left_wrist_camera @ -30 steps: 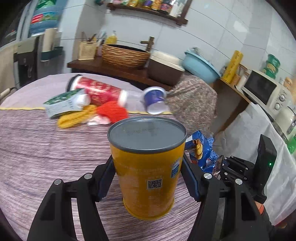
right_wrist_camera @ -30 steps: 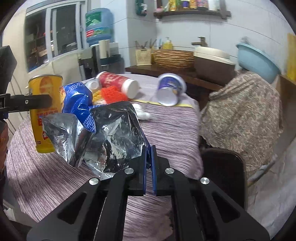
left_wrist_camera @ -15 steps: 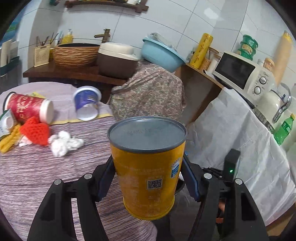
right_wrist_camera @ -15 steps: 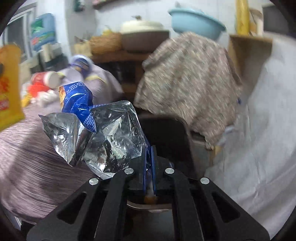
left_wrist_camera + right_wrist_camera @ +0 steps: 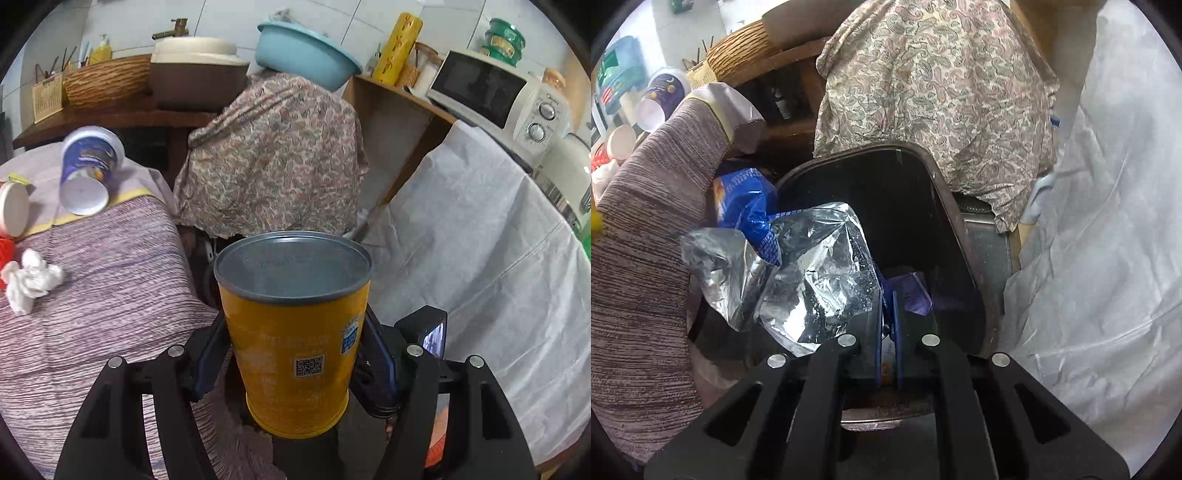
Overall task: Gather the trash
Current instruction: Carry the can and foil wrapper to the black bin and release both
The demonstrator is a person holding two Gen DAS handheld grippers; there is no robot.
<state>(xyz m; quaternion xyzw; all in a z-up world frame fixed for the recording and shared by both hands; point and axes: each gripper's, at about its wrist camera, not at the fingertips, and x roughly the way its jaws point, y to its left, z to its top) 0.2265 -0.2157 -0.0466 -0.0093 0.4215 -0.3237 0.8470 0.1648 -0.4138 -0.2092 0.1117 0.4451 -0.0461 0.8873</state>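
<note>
My left gripper [image 5: 293,354] is shut on a yellow can [image 5: 291,332] with a grey lid, held upright past the table's right edge. My right gripper [image 5: 886,317] is shut on a crumpled blue and silver snack bag [image 5: 798,273], held over the open mouth of a dark trash bin [image 5: 960,236] on the floor beside the table. A purple wrapper [image 5: 912,291] lies inside the bin. On the table lie a blue and white cup [image 5: 86,170] on its side, a white crumpled tissue [image 5: 29,280] and a white-capped tube [image 5: 13,208].
The table has a striped purple cloth [image 5: 103,280]. A floral cloth [image 5: 273,158] covers something behind the bin. A white sheet [image 5: 480,258] drapes the counter on the right, with a microwave [image 5: 495,99] on top. A blue basin [image 5: 306,51] and wicker basket [image 5: 107,83] stand behind.
Both grippers swung right, off the table, with their loads. The right gripper tipped down, so the snack bag now hangs over the bin's opening. The can stayed upright in the left gripper.
</note>
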